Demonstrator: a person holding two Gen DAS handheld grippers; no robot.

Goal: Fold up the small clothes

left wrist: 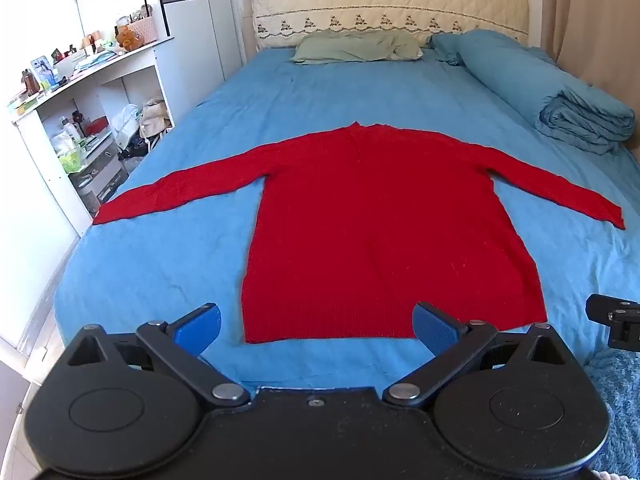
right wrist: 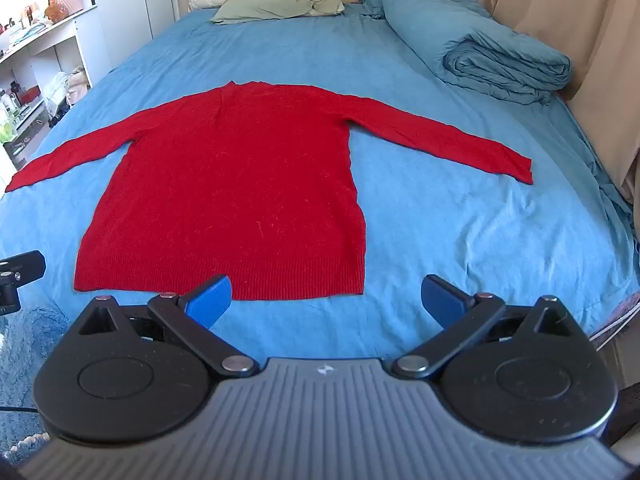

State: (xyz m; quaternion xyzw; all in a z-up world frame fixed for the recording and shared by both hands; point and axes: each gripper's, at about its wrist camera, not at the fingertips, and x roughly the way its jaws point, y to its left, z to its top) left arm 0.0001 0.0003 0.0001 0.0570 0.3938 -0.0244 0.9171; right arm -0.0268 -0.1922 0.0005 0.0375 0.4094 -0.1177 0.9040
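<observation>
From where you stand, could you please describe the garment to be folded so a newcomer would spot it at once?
Find the big bed with the blue sheet. Lying flat in the middle of it, hem toward the camera, is a red sweater with both long sleeves spread wide. It is the only red item; the pillow and rolled quilt are green and blue.

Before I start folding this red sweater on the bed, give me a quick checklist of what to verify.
1. Red sweater lies flat, both sleeves spread out: ok.
2. Left gripper open and empty: ok.
3. Right gripper open and empty: ok.
4. Nothing lying on the sweater: ok.
5. Bare blue sheet beside the sweater for folding, folded blanket well apart: ok.
6. Sleeve end near the bed's edge, fully on the bed: cannot tell.
</observation>
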